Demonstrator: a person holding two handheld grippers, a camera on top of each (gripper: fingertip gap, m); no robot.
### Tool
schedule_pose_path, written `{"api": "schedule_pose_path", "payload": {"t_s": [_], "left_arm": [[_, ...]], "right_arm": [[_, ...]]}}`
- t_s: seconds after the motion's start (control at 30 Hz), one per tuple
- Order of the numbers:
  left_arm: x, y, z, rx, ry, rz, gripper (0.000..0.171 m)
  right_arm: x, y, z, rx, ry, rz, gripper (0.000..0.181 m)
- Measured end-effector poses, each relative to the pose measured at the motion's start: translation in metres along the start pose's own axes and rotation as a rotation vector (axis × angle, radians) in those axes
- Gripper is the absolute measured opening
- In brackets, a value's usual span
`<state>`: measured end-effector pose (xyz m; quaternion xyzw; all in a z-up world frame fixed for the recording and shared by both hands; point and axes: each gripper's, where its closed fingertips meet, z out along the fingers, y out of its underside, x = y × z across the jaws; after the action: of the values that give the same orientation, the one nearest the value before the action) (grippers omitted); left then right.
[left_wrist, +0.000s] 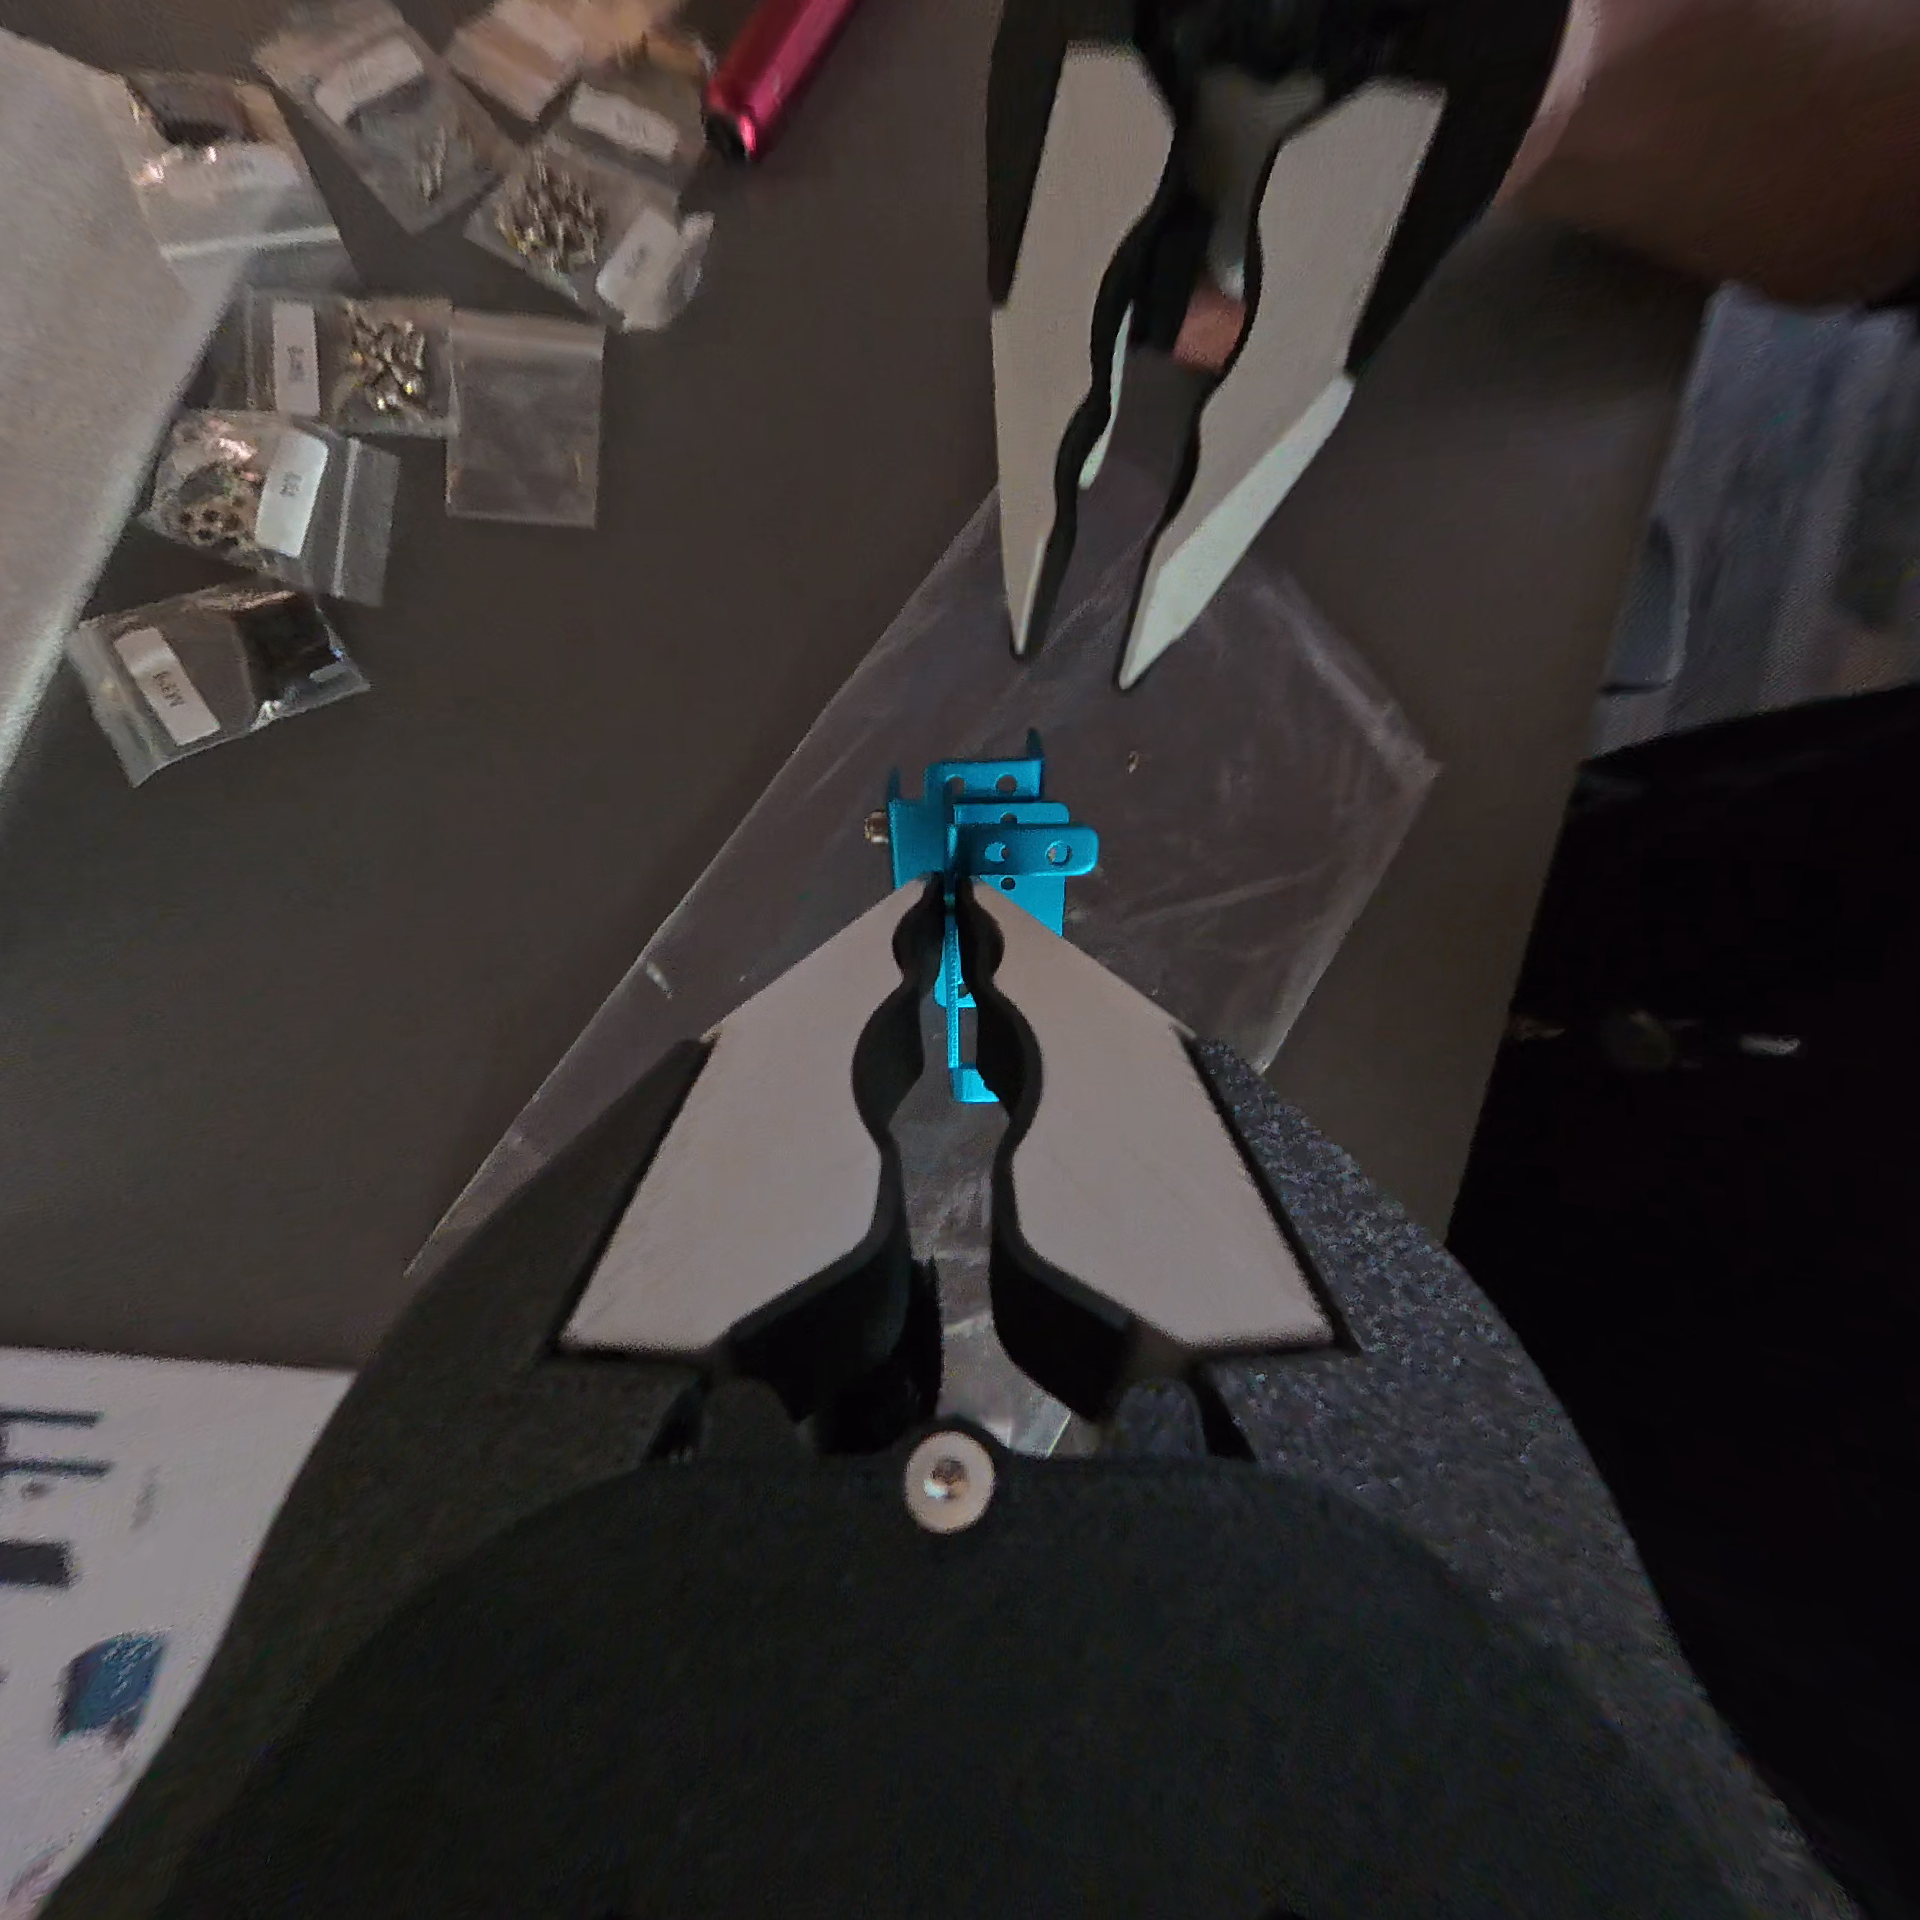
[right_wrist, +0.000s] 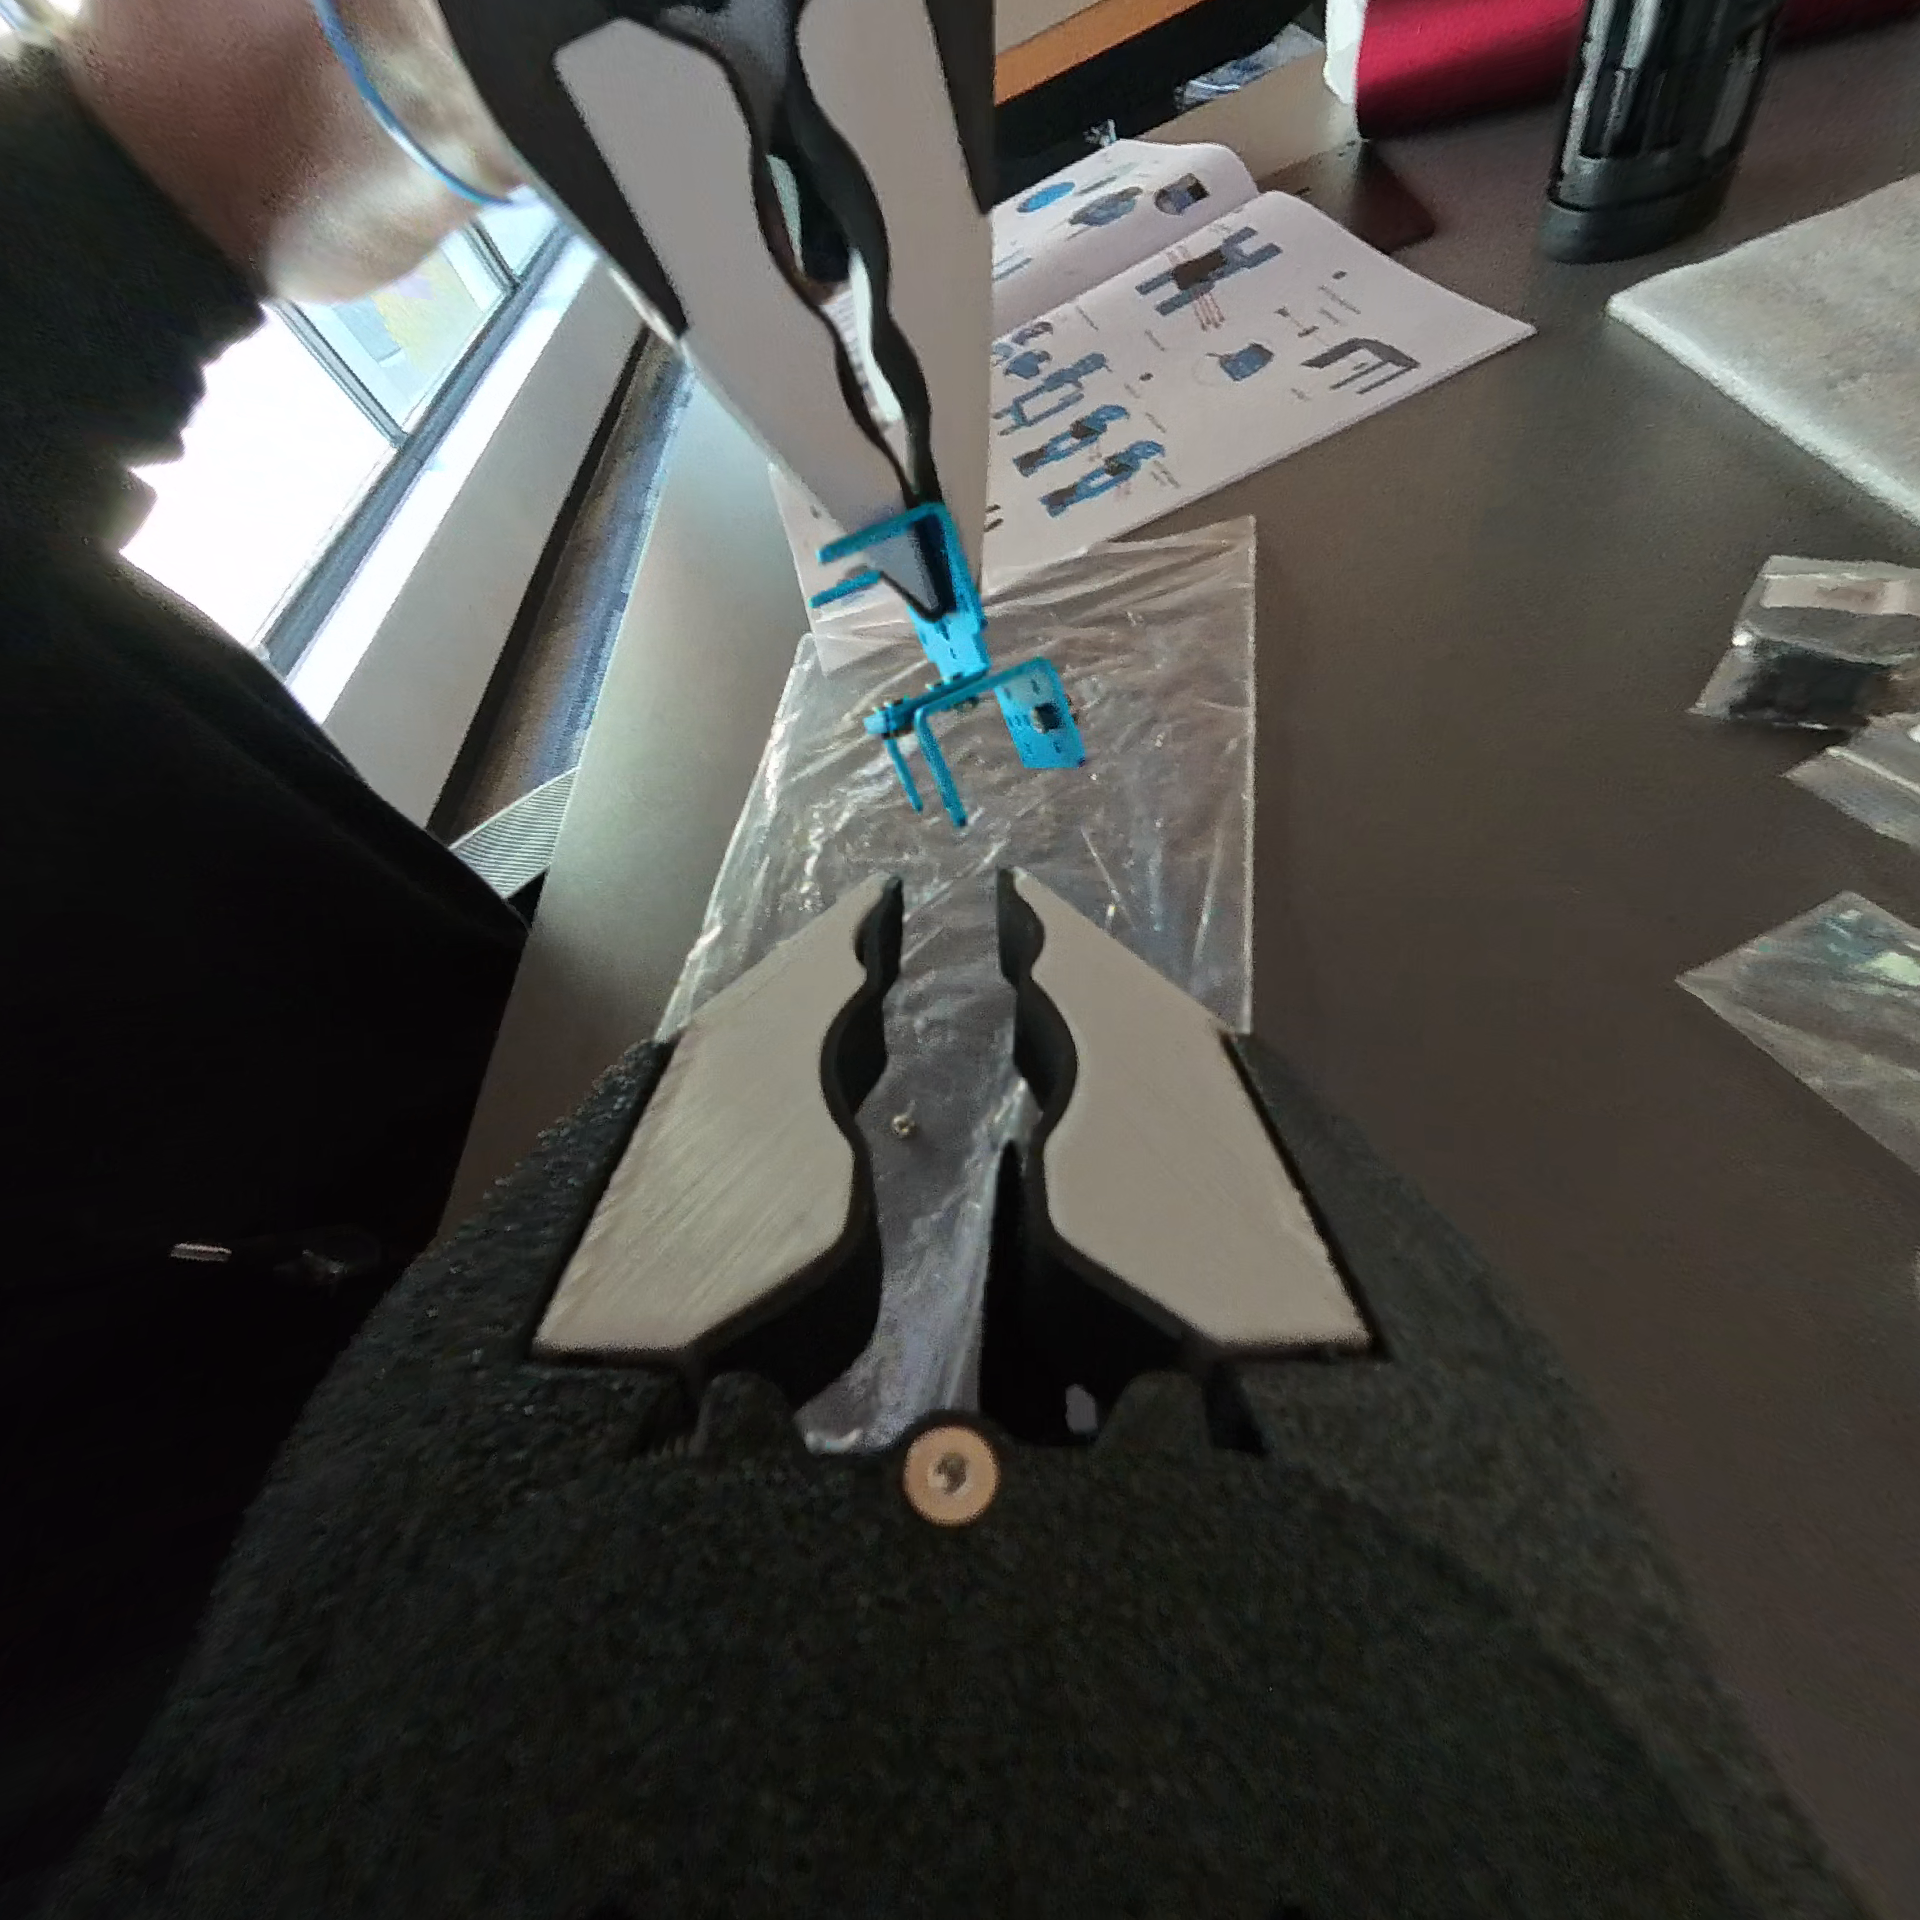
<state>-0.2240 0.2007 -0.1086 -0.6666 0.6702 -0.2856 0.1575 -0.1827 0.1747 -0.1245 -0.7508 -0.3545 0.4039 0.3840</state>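
The left tool (left_wrist: 951, 894) is clamping its tips on a flat tab of the blue bracket assembly (left_wrist: 987, 842), holding it lifted clear of the clear plastic bag (left_wrist: 1247, 831) that is lying flat on the dark desk (left_wrist: 623, 935). From the right wrist view the same assembly (right_wrist: 966, 686) is hanging below those pinching tips, a U-shaped piece and a perforated plate jutting out sideways, so only a thin edge is caught.

The right tool (right_wrist: 951, 883) is standing empty, jaws slightly apart, hovering low above the bag and just short of the hanging bracket, not touching it. A tiny screw (right_wrist: 902, 1122) is lying on the plastic between its fingers.

Judging the handling: with such a narrow pinch the assembly looks liable to swivel, so the left grip needs staying firm and level. Any approach by the right tool would want lining up with a flat face rather than the thin prongs, and closing gently, since the joints between pieces may be loose. The loose screw is easy to knock off the bag.

Around: small zip bags of hardware (left_wrist: 395, 353) are lying scattered well apart at the far left, a red cylinder (left_wrist: 774, 73) beyond them, an open instruction booklet (right_wrist: 1195, 343) past the bag, and a pale foam sheet (right_wrist: 1787, 343) at the right.
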Motion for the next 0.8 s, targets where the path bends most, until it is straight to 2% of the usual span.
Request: {"api": "schedule_pose_path", "payload": {"t_s": [0.13,0.33,0.43,0.6,0.67,0.7,0.8], "left_arm": [[0.005,-0.011,-0.005,0.172,0.101,-0.049,0.002],[0.008,-0.017,-0.010,0.332,0.216,-0.104,0.002],[0.010,-0.017,-0.009,0.356,0.249,-0.110,0.002],[0.016,-0.018,-0.002,0.359,0.276,-0.099,0.002],[0.017,-0.016,0.003,0.349,0.276,-0.082,0.002],[0.016,-0.016,0.005,0.345,0.271,-0.076,0.002],[0.015,-0.011,0.011,0.337,0.281,-0.062,0.002]], "right_arm": [[-0.012,-0.008,0.002,0.043,-0.064,-0.011,0.017],[-0.014,-0.023,-0.006,0.132,-0.093,0.024,0.015],[-0.005,-0.020,-0.006,0.125,-0.059,0.030,0.015],[-0.014,-0.020,-0.004,0.128,-0.121,0.041,0.016],[-0.015,-0.018,-0.003,0.113,-0.116,0.025,0.013],[-0.017,-0.016,-0.002,0.101,-0.123,0.016,0.004],[-0.016,-0.011,0.000,0.068,-0.094,-0.013,0.002]]}}
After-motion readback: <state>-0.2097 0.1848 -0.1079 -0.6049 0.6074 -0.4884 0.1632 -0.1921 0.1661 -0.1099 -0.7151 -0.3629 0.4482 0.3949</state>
